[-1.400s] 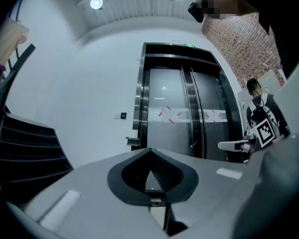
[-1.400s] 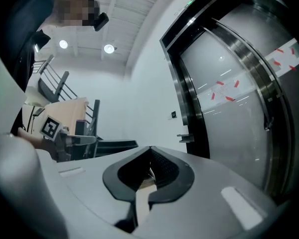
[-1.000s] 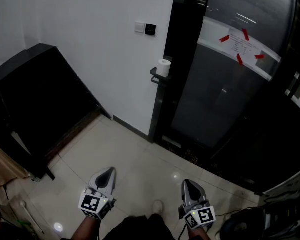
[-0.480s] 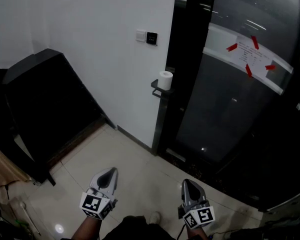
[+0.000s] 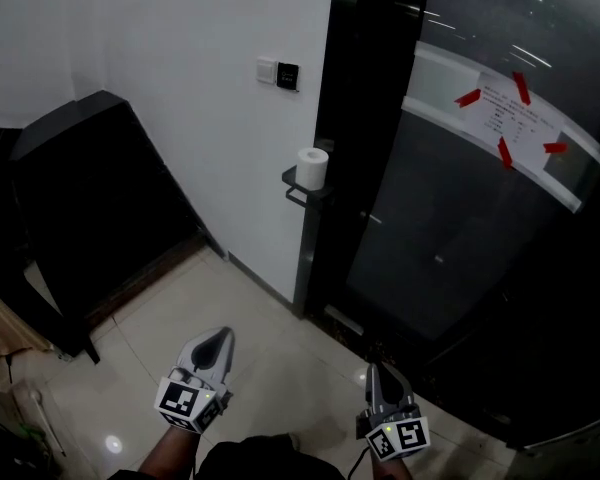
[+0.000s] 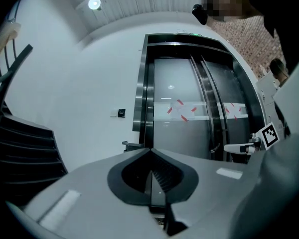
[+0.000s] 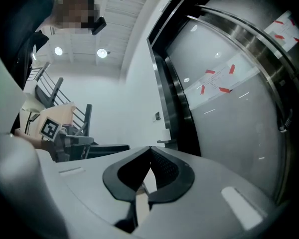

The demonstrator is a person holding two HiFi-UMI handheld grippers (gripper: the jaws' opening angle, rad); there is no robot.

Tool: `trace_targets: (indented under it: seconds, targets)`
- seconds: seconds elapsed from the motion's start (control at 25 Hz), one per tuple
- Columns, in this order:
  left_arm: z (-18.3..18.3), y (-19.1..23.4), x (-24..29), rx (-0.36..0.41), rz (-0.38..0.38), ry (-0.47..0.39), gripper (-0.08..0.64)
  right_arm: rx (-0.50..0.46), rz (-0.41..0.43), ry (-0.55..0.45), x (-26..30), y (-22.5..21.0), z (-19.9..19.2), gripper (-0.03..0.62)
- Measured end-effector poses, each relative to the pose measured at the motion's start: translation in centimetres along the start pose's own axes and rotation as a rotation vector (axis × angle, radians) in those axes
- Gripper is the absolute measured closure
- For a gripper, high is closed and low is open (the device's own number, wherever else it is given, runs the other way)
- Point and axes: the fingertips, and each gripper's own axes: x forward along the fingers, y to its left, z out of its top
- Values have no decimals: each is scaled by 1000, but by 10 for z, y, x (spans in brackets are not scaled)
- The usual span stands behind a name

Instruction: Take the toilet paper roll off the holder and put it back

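A white toilet paper roll (image 5: 312,168) stands upright on a small black holder (image 5: 298,184) fixed to the dark door frame, far ahead of both grippers. My left gripper (image 5: 218,339) hangs low at the bottom left of the head view, jaws shut with nothing in them. At the bottom right my right gripper (image 5: 372,372) is likewise shut and empty. In the left gripper view the holder (image 6: 131,144) shows small beyond the closed jaw tips (image 6: 150,150). The right gripper view shows the roll (image 7: 168,136) tiny above its closed tips (image 7: 150,147).
A white wall carries a switch plate (image 5: 278,72). A dark curved glass door (image 5: 460,198) with red-taped paper (image 5: 508,118) fills the right. A black staircase side (image 5: 90,198) stands at the left. Pale floor tiles (image 5: 280,338) lie between me and the holder.
The view has shifted: the roll and holder now sit lower and further left in the head view, and appear slightly nearer. Both grippers stay low and shut.
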Motion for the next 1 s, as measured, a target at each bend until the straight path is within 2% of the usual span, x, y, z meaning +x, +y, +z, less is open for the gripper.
trace_targets:
  seconds: [0.24, 0.56, 0.72, 1.0]
  targets:
    - [-4, -20, 30, 1, 11, 25, 558, 3, 3, 9, 10, -41, 1, 578]
    - [-7, -16, 67, -4, -9, 36, 558, 10, -15, 19, 29, -64, -4, 578]
    - [-21, -5, 89, 9, -31, 33, 558, -2, -48, 29, 35, -75, -7, 578]
    - [-18, 13, 145, -25, -88, 27, 558, -23, -119, 28, 71, -94, -6, 578]
